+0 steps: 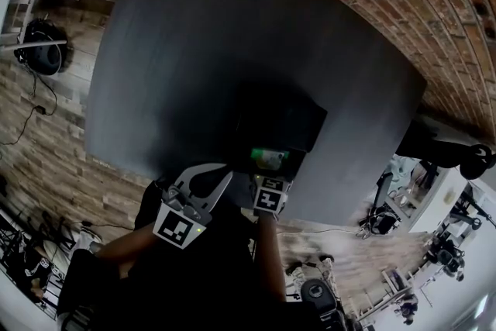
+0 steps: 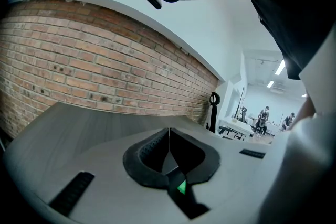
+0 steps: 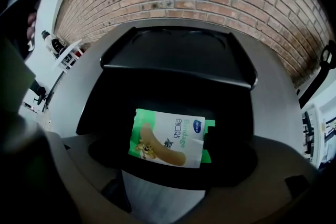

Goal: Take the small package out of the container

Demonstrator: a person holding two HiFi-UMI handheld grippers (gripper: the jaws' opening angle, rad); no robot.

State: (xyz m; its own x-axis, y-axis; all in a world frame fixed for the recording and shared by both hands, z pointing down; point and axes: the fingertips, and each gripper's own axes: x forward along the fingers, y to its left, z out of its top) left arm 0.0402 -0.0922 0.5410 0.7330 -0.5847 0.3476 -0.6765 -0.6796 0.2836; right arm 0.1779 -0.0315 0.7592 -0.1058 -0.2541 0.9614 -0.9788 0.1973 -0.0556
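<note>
A black container (image 1: 288,122) stands open near the front edge of the dark table (image 1: 225,27). In the right gripper view its black rim (image 3: 173,68) frames a small white and green package (image 3: 169,137) with a bandage picture, lying flat on the bottom. The same package (image 1: 270,159) shows as a green patch in the head view. My right gripper (image 1: 271,173) points steeply down just above it, jaws wide open, nothing pressed between them. My left gripper (image 1: 226,170) hangs left of the container over the table edge, its fingertips (image 2: 169,132) meeting, nothing held.
A brick wall (image 2: 94,71) runs behind the table. The container's raised lid (image 3: 178,44) stands at its far side. Beyond the table's right end are stands and benches (image 1: 434,236). A wood-plank floor (image 1: 46,159) lies to the left.
</note>
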